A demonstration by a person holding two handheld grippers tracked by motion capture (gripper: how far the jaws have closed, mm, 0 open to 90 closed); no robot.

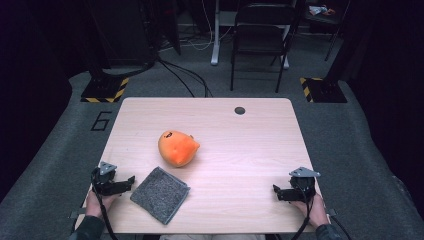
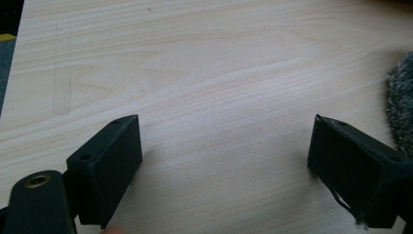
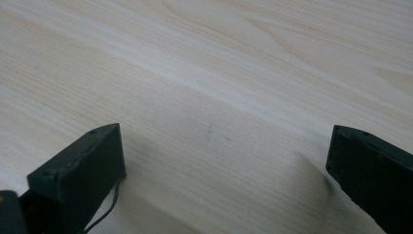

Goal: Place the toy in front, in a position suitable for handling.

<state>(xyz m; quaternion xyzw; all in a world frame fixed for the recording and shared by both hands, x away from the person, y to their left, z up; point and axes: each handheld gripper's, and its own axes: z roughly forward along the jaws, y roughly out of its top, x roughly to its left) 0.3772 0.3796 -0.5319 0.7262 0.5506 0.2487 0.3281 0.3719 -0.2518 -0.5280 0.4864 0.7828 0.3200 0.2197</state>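
Grey cloth (image 1: 160, 194) lies flat near the bench (image 1: 240, 145) front edge, just beside the left hand-held gripper (image 1: 131, 180) (jaws apart, empty); right hand-held gripper (image 1: 275, 191) likewise open. Pinch one corner low.

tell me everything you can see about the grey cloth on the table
The grey fuzzy square cloth looks like thick, speckled pile fabric. It lies flat on the light wooden table, turned cornerwise like a diamond, near the front edge on the left side. It sits beside the open left gripper, whose tip is near its edge; contact is unclear. In the left gripper view its shaggy edge shows at the right. The orange plush toy lies just beyond, apart.
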